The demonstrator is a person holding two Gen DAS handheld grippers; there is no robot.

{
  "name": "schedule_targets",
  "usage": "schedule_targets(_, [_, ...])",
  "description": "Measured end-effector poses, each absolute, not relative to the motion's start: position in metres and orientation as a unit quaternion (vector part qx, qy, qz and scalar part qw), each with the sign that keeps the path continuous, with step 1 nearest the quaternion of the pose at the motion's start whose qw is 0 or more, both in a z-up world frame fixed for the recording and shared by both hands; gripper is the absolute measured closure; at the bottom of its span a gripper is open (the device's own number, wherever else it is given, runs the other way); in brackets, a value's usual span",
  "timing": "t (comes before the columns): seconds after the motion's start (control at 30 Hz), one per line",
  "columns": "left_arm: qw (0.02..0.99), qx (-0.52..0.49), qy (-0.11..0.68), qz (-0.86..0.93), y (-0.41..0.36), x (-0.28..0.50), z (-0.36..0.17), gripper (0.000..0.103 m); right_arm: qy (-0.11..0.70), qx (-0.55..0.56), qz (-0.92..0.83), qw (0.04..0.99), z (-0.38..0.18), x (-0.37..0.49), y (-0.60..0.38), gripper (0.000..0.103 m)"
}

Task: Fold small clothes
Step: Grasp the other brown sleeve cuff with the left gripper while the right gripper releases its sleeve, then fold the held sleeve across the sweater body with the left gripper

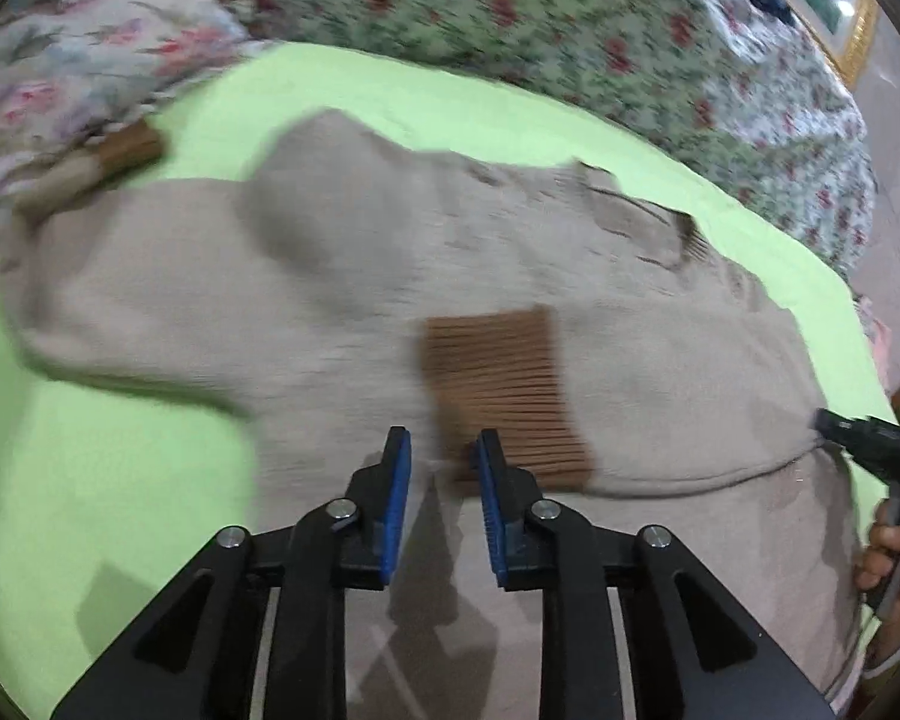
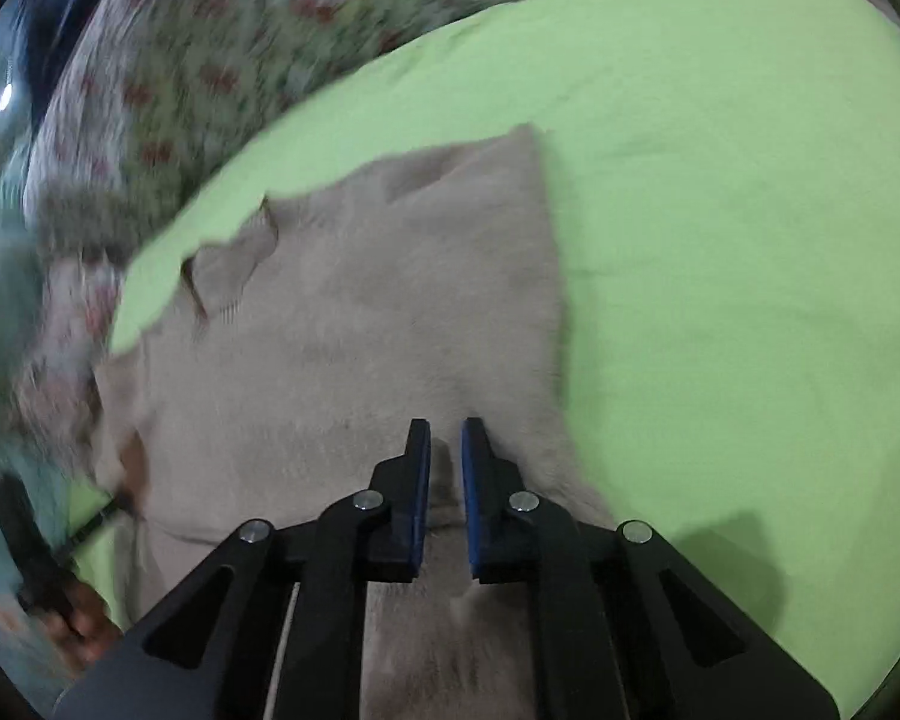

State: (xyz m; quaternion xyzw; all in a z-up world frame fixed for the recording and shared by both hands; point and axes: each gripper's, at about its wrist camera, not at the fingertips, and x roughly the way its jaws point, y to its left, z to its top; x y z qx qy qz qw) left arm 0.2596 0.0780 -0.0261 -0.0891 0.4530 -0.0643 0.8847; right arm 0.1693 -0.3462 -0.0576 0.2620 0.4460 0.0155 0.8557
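Beige sweater | brown ribbed cuff folded on top | green sheet

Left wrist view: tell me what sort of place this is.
Probably a bedroom: a beige sweater lies on a green sheet, seemingly a bed, with floral bedding bunched behind it.

Left gripper hung with jaws parted; right gripper showed a narrower gap, fingers nearly closed.

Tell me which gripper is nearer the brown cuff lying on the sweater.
Left. The left gripper sits right at the brown cuff; the right gripper is off at the sweater's far edge.
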Motion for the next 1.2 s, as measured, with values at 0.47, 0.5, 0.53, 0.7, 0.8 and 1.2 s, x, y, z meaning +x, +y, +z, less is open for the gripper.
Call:
schedule_targets(0.47, [0.894, 0.026, 0.422, 0.146, 0.21, 0.336, 0.005, 0.035, 0.474, 0.246, 0.123, 0.837, -0.061, 0.11, -0.242, 0.056])
schedule_targets(0.5, [0.891, 0.05, 0.421, 0.162, 0.212, 0.35, 0.003, 0.028, 0.48, 0.248, 0.127, 0.832, -0.064, 0.109, -0.237, 0.056])
schedule_targets(0.53, [0.887, 0.071, 0.419, 0.179, 0.214, 0.361, 0.0, 0.024, 0.485, 0.25, 0.131, 0.828, -0.067, 0.109, -0.231, 0.056])
schedule_targets(0.7, [0.866, 0.103, 0.446, 0.202, 0.23, 0.408, -0.026, 0.022, 0.491, 0.262, 0.142, 0.818, -0.066, 0.113, -0.217, 0.056])
schedule_targets(0.8, [0.858, 0.08, 0.465, 0.203, 0.244, 0.426, -0.039, 0.039, 0.488, 0.261, 0.147, 0.82, -0.059, 0.115, -0.215, 0.056])
schedule_targets(1.2, [0.924, -0.099, 0.363, 0.067, 0.211, 0.334, 0.045, 0.095, 0.465, 0.275, 0.168, 0.825, -0.049, 0.107, -0.21, 0.056])
